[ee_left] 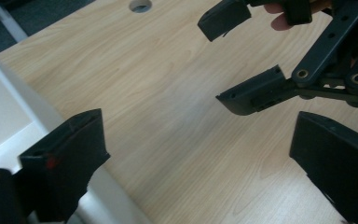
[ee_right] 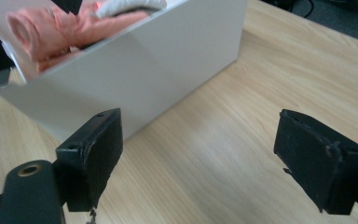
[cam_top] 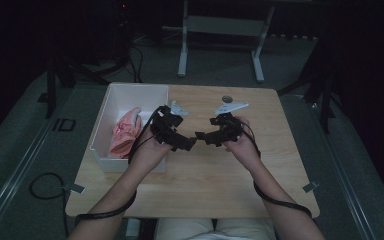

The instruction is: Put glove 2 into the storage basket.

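A white box [cam_top: 130, 87] stands on the left part of the wooden table [cam_top: 220, 175], with a crumpled pink cloth [cam_top: 125, 132] lying inside it. The left gripper [cam_top: 187, 144] and the right gripper [cam_top: 202, 136] are held over the table's middle, tips pointing at each other and almost meeting. In the left gripper view, the left gripper [ee_left: 198, 140] is open over bare wood, the box wall [ee_left: 9, 107] is at its left, and the right gripper [ee_left: 235, 58] faces it with jaws apart. In the right gripper view, the right gripper [ee_right: 205, 140] is open and empty, facing the box [ee_right: 158, 60] and the cloth [ee_right: 60, 28].
A round hole [cam_top: 227, 99] sits near the table's far edge. Beyond the table a metal frame [cam_top: 220, 30] stands on the dark floor. A cable loop [cam_top: 45, 185] lies on the floor at the left. Bare wood stretches to the right of the hands.
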`<state>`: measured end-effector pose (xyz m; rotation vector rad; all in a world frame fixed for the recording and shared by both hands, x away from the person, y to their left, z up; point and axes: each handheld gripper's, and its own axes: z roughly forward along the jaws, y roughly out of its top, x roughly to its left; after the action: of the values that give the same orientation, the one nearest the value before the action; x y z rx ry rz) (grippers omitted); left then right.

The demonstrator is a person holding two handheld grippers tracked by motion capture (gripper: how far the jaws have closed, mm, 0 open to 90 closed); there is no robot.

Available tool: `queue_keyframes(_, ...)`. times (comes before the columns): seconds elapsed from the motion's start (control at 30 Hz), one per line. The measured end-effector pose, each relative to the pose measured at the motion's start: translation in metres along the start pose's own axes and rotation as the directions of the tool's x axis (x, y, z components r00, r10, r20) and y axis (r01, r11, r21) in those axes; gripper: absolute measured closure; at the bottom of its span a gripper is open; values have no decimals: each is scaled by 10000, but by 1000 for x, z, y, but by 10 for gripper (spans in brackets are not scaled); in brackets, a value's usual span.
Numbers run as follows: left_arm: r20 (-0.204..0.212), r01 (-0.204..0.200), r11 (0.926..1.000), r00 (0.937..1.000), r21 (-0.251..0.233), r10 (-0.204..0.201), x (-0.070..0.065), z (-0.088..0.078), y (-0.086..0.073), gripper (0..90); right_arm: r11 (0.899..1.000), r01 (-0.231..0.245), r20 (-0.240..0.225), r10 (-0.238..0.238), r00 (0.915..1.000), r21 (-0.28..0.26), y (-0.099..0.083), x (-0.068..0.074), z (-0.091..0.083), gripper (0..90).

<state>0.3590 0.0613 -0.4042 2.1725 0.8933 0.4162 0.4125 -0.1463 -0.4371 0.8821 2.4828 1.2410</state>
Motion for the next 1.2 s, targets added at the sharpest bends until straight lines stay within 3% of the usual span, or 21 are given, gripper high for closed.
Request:
queue_keyframes(0.1, 27, -248, 9996, 9997, 133, 247, -7, 8, -2, 22, 10000, 23, 80, -24, 10000, 84, -11, -4, 0, 153)
queue_keyframes(0.27, 147, -168, 9999, 9998, 23, 168, -17, 18, -6, 21, 9998, 114, 111, -116, 9999, 191, -30, -10, -3, 153)
queue_keyframes(0.43, 173, -484, 9988, 9987, 14, 484, -30, 28, -10, 21, 9998, 123, 102, -125, 9999, 126, -52, -15, -7, 153)
queue_keyframes(0.67, 489, -902, 9957, 9948, 230, 890, -49, 47, -20, 21, 9991, -168, 145, 163, 9998, 396, -84, -22, -9, 152)
queue_keyframes(0.9, 840, -1197, 9927, 9894, 140, 1182, -67, 63, -32, 21, 9980, -429, 221, 419, 9989, 472, -110, -30, -14, 152)
queue_keyframes(1.2, 1342, -1233, 9923, 9836, 137, 1204, -80, 83, -51, 21, 9963, -730, 569, 703, 9959, 460, -129, -40, -17, 153)
